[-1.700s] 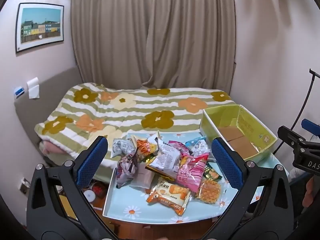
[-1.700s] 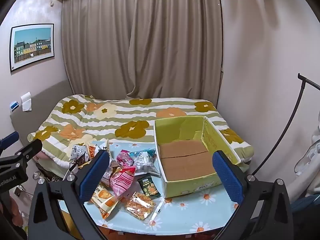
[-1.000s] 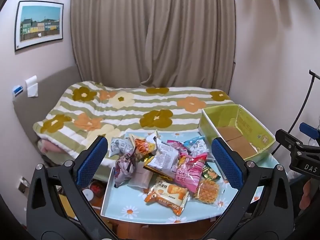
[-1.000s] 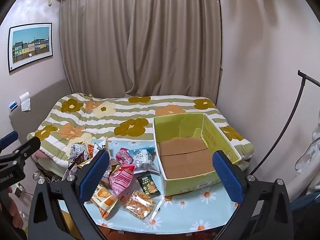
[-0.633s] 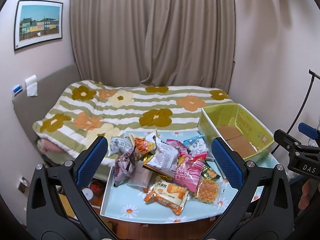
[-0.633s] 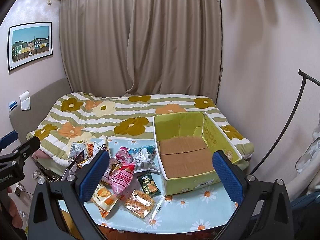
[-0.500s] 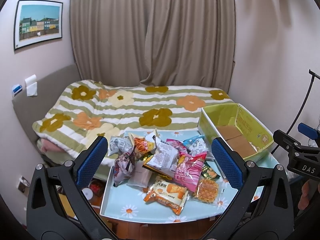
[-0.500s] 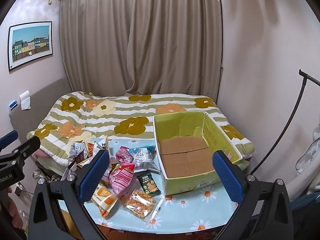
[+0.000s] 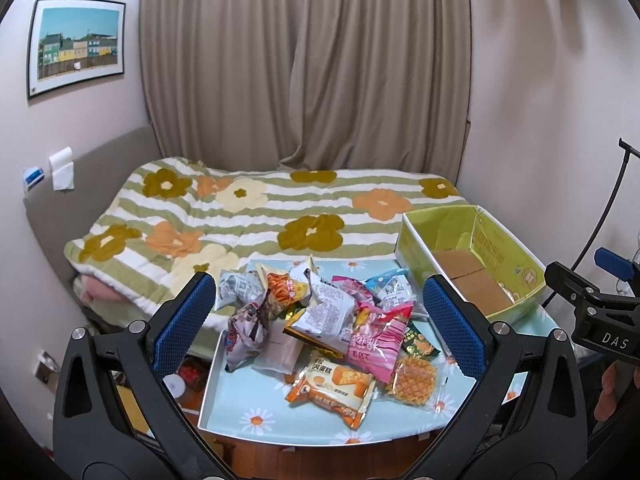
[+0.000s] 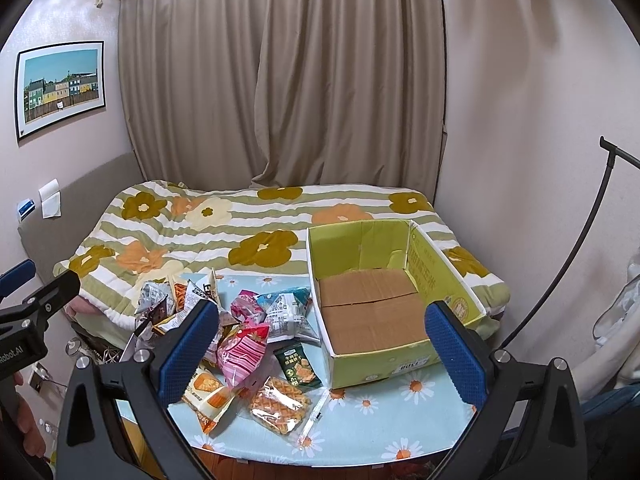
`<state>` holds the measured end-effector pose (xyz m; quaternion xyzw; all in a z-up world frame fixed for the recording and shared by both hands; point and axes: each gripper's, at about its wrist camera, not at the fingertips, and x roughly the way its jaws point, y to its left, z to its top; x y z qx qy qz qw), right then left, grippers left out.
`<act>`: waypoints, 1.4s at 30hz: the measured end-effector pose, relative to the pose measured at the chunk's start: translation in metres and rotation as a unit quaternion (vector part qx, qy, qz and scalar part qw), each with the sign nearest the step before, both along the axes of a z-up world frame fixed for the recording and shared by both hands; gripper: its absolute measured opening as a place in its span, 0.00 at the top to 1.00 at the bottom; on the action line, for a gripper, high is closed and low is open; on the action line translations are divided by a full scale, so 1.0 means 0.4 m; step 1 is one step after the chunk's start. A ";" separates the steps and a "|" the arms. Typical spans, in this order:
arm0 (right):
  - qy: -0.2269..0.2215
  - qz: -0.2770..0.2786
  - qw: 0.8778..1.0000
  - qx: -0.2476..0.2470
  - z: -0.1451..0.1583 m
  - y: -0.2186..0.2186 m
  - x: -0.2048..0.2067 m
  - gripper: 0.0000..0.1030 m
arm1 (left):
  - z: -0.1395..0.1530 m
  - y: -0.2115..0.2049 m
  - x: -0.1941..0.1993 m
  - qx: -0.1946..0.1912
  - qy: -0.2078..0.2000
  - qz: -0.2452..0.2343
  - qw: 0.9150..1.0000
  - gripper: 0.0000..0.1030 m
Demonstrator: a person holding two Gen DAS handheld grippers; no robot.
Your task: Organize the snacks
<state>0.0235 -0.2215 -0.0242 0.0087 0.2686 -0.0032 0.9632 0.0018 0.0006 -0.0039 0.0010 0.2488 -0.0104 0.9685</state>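
Starting at the far left of the cardboard box (image 10: 372, 312), we have the crumpled grey-and-purple foil packets (image 9: 245, 322): light, crinkly, air-filled, likely to slip unless pinched at a flat crimped seam. Closer to the box, the white packet (image 9: 324, 312) lies tilted on top of the heap, so it should lift off first without dragging its neighbours. The pink striped bag (image 10: 242, 350) beside it is puffy and soft; we would take it by its top seal, not its belly. In front of the heap, the orange cake packet (image 9: 332, 388) and the clear-wrapped waffle (image 10: 280, 402) lie flat on the daisy-print table (image 10: 400, 420); both look crushable, so a gentle grip on a wrapper edge suits them. The small dark green sachet (image 10: 298, 364) sits just beside the box's near left corner.

The box itself stands open and empty. Our left gripper (image 9: 320, 312) and right gripper (image 10: 320, 344) both hang above the table with jaws wide apart, holding nothing.
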 end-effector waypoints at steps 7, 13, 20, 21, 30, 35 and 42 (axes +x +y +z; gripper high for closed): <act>0.001 0.000 1.000 0.001 -0.006 0.000 -0.002 0.01 | -0.005 -0.001 -0.006 0.000 0.001 0.000 1.000 0.00; 0.002 0.000 1.000 0.001 -0.005 -0.001 -0.001 0.01 | -0.009 -0.005 -0.006 -0.001 0.001 0.000 1.000 0.00; 0.002 0.001 1.000 0.002 -0.002 -0.001 0.001 0.01 | -0.006 -0.005 -0.003 0.000 0.001 0.000 1.000 0.00; 0.002 0.001 1.000 0.002 -0.002 -0.001 0.001 0.01 | -0.008 -0.008 -0.003 0.000 0.002 0.000 1.000 0.00; 0.003 0.001 1.000 0.003 -0.012 0.001 -0.002 0.01 | -0.015 -0.020 -0.007 0.002 0.001 0.001 1.000 0.00; 0.003 0.002 1.000 0.004 -0.036 0.005 -0.006 0.01 | -0.010 -0.025 -0.005 0.002 0.001 0.001 1.000 0.00; 0.003 0.002 1.000 0.004 -0.038 0.005 -0.008 0.01 | 0.002 -0.026 -0.013 0.001 0.000 0.002 1.000 0.00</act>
